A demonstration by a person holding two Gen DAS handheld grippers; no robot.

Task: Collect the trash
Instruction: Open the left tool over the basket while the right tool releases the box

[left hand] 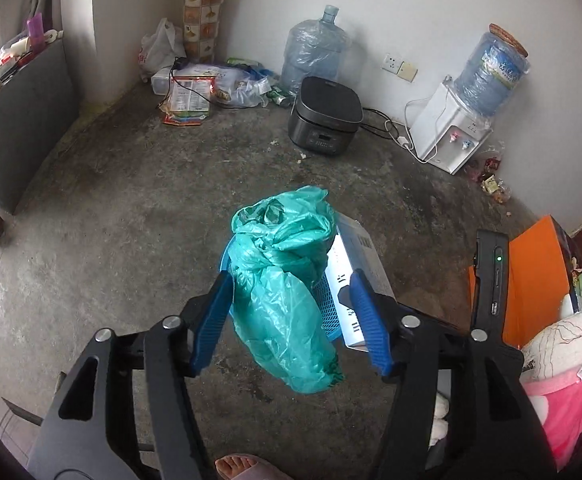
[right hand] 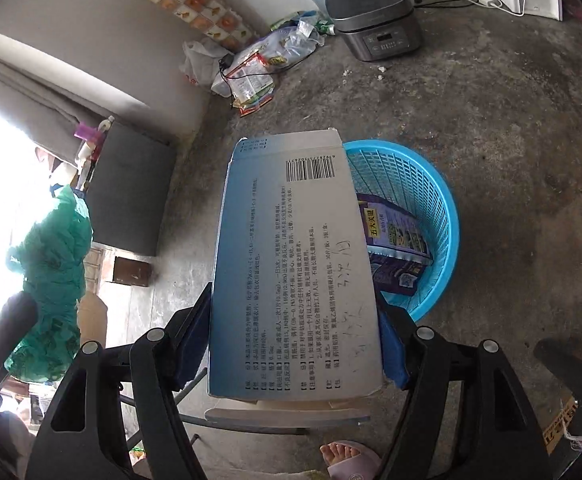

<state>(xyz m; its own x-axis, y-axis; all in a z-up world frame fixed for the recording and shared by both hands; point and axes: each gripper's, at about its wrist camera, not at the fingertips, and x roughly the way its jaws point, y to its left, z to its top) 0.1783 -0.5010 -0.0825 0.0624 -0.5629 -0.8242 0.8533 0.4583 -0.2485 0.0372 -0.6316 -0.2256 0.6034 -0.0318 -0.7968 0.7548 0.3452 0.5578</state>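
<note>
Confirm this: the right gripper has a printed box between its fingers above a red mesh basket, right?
Not quite. The basket is blue, not red, as the right wrist view shows. The printed box does sit between the right gripper fingers above it.

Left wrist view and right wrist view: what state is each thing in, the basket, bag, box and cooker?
Basket: upright on the floor, a purple packet inside.
Green bag: crumpled, loose between the open fingers of the left gripper.
Box: between the fingers of the right gripper, partly over the basket; whether gripped is unclear.
Cooker: lid shut.
</note>
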